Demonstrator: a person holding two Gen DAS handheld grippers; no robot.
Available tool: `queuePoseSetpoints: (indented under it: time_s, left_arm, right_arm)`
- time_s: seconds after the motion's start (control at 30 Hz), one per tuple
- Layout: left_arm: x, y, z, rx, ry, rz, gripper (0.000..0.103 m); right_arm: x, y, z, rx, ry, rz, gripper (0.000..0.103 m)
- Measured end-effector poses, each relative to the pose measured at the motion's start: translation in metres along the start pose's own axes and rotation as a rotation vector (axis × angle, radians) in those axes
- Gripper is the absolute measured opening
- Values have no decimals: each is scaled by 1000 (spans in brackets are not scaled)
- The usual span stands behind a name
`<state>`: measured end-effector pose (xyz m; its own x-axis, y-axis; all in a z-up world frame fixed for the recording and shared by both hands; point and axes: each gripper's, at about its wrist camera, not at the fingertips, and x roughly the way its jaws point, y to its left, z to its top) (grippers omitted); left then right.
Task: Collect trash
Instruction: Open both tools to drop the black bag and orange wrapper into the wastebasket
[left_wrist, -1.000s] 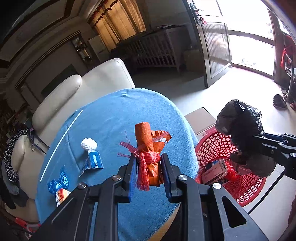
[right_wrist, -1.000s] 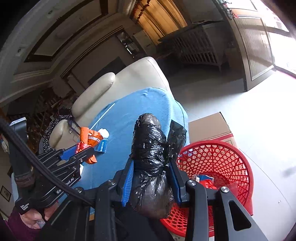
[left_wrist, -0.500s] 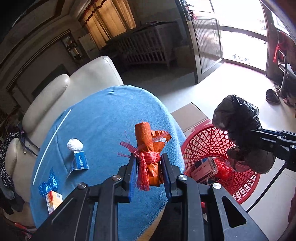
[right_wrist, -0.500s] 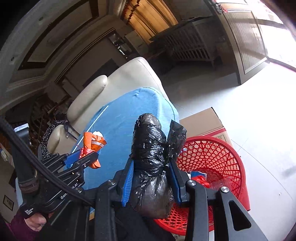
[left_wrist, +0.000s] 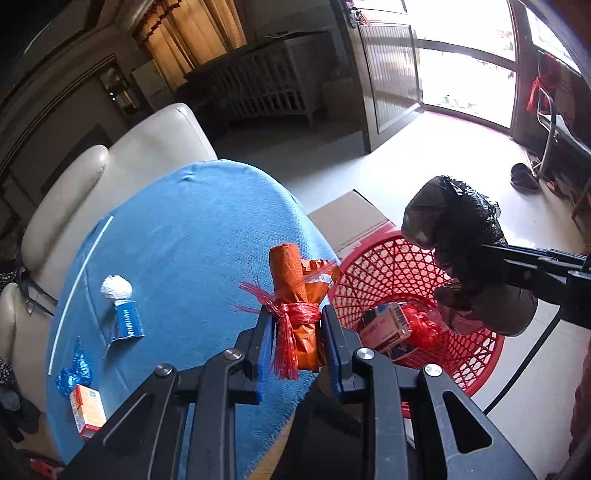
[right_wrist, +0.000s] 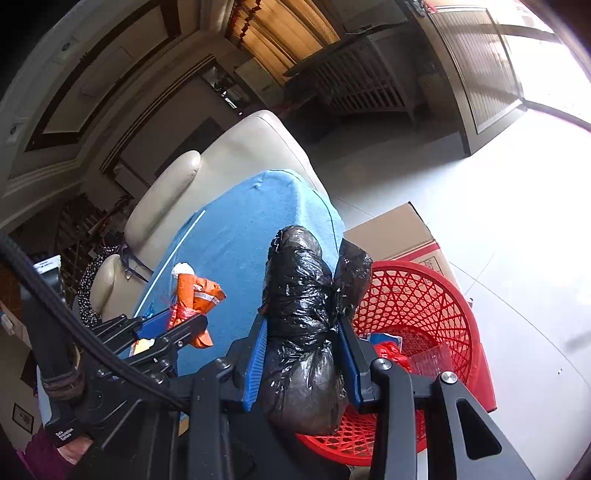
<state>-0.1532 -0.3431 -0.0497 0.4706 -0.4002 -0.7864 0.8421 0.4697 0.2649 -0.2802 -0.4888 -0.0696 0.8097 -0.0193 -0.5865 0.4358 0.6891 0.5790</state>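
An orange wrapper bundle (left_wrist: 295, 291), tied with red string, is sitting clamped between the pads of my left tongs (left_wrist: 297, 328), sticking up past the tips. It is hanging over the edge of the blue cloth (left_wrist: 192, 236), just beside the red basket (left_wrist: 476, 354). A crumpled black plastic bag (right_wrist: 306, 317) is squeezed between the pads of my right tongs (right_wrist: 303, 332), bulging above and below them, above the near rim of the red basket. Inside the basket, a small carton (left_wrist: 386, 325) and red plastic scraps (left_wrist: 423, 325) are lying. On the cloth, away from the basket, a white paper wad (left_wrist: 115, 288), a blue packet (left_wrist: 127, 321), a blue wrapper (left_wrist: 74, 371) and an orange box (left_wrist: 88, 410) are lying.
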Motion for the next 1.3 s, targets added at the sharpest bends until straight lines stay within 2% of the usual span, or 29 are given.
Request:
queuePoseSetpoints:
  time_s: [0.53,0.7,0.77,0.83,0.87,0.93,1.17,1.3]
  left_arm:
    - [18,-18,0,40,28,-59,27]
    - [20,-19,1,32,26,-115,28]
    - [21,-17,1,20,24,-133,32]
    - [21,-13,1,7,21,-143,46]
    - [20,-11,1,-2,13,-144,48]
    - [19,-8,1,-7,4,-145,49]
    - [13,6,-7,-25,-5,-145,52]
    - [7,21,-12,-53,-3,-98,56]
  right_arm:
    - [1,-39,-1,114,21,-64,40]
    - [1,-48,-2,150,31,-71,41]
    - [2,-51,-2,160,35,-70,41]
    - [2,-52,-1,165,42,-77,43]
    - [3,-53,-1,170,49,-77,44]
    - [5,-51,1,181,56,-72,47]
    - [7,-44,1,167,66,-79,47]
    - [11,-35,1,149,73,-71,47]
